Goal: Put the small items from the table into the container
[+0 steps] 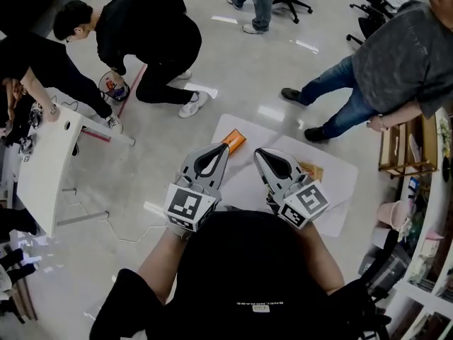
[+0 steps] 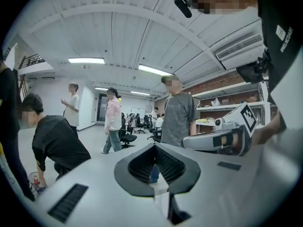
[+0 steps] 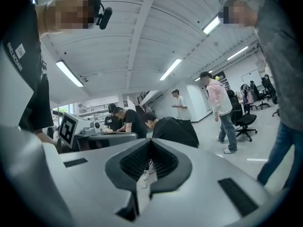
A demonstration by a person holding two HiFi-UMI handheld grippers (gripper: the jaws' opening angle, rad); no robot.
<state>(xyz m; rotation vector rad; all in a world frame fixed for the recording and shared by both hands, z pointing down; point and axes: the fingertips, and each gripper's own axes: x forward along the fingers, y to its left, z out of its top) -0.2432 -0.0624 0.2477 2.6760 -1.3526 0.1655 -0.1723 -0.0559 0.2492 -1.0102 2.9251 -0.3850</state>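
The small items, an orange packet point(image 1: 235, 141) and a tan packet point(image 1: 312, 170), lie on the white tabletop point(image 1: 336, 172) ahead of my left claw point(image 1: 225, 149) and right claw point(image 1: 259, 154), both pressed together, empty.

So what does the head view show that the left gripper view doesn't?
Only the head view: the white table with an orange item on it. Only the left gripper view: the ceiling lights and the wall shelves. Both: the crouching person in black, the person in a grey shirt and the right hand-held gripper.
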